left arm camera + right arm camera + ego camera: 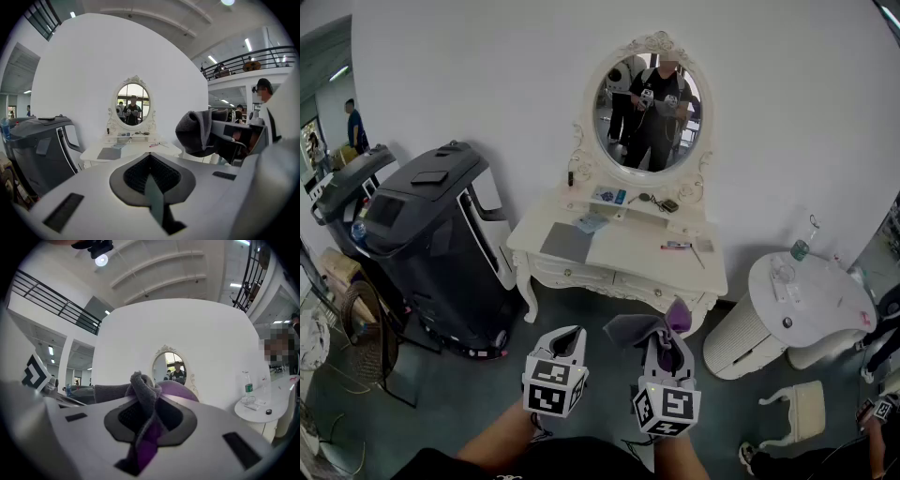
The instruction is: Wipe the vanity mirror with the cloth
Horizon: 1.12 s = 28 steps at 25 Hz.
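Right gripper (667, 349) clenched on grey-and-purple cloth (636, 328); left gripper (565, 339) closed, nothing between jaws. Both held well short of the desk (628, 251). Vanity mirror (648, 114) upright at desk's back, untouched by cloth.

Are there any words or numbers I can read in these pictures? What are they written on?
No words or numbers can be read anywhere here.
Green label on the bottle: too small and blurred to read.
Small blue-and-white things on the dressing table: too small to read.
Black-and-white squares on the two cubes: patterns, not letters.
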{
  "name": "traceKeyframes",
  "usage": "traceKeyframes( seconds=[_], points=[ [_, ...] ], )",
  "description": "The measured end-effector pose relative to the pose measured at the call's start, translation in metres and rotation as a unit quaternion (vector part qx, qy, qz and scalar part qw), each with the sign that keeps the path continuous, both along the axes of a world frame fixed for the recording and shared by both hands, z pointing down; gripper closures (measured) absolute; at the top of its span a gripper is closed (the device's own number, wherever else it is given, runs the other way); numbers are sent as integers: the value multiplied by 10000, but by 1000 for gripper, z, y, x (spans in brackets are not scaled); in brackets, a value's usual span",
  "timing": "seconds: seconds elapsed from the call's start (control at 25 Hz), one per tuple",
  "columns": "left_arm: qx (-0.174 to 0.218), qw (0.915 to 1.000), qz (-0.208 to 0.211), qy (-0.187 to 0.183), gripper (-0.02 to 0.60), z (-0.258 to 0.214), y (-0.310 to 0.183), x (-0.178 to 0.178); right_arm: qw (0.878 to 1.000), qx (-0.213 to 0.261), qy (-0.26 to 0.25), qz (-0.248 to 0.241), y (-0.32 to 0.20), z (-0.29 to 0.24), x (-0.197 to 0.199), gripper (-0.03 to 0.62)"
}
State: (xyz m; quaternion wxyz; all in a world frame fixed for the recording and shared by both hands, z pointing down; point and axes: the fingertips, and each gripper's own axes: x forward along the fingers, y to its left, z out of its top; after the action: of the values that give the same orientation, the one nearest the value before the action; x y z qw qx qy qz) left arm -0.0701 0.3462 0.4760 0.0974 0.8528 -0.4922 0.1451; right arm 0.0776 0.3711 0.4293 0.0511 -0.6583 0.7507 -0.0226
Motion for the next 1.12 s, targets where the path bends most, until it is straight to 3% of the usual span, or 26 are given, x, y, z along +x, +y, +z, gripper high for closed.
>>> traceKeyframes(
  seconds=[0.4,0.84,1.12],
  points=[
    [-8,9999,-142,-10,582,1,-4,7,9999,-40,70,-150,-6,4,6,540],
    [-87,9997,-246,-37,583,8,-5,44,9992,-71,-26,-386,-17,8,35,540],
    [-167,9997,-162,-54,583,13,-34,58,9991,-184,-43,-384,-44,17,41,540]
  ],
)
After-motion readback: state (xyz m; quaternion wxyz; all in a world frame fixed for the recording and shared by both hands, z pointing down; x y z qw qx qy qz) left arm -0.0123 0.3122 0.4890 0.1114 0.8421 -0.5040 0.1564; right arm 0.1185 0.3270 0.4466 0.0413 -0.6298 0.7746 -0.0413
